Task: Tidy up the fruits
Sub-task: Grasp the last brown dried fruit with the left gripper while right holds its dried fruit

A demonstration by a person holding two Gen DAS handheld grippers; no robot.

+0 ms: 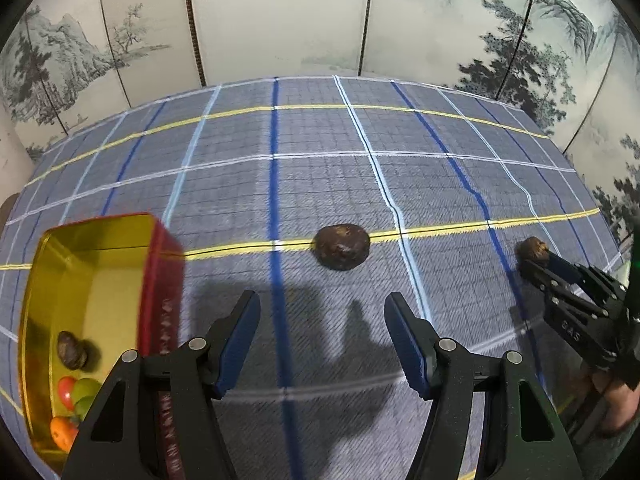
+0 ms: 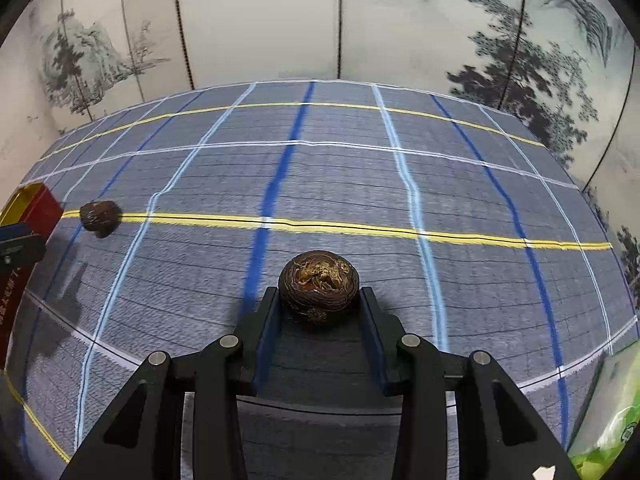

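Note:
A dark wrinkled brown fruit (image 2: 318,284) sits between the pads of my right gripper (image 2: 319,293), which is shut on it just above the blue checked cloth (image 2: 360,184). The left wrist view shows that gripper (image 1: 535,259) at the right with the same fruit (image 1: 533,249) at its tips. A second dark brown fruit (image 1: 341,246) lies on the cloth, ahead of my left gripper (image 1: 323,298), which is open with nothing between its fingers. At the left stands a red tin with a gold inside (image 1: 160,280), holding a brown fruit (image 1: 72,350) and small red, green and orange fruits (image 1: 76,394).
A folding screen painted with trees and hills (image 1: 280,20) closes off the far edge of the table. A green and white bag (image 2: 612,412) lies at the near right. A person's hand (image 1: 616,404) holds the right gripper. The red tin (image 2: 40,204) also shows at far left.

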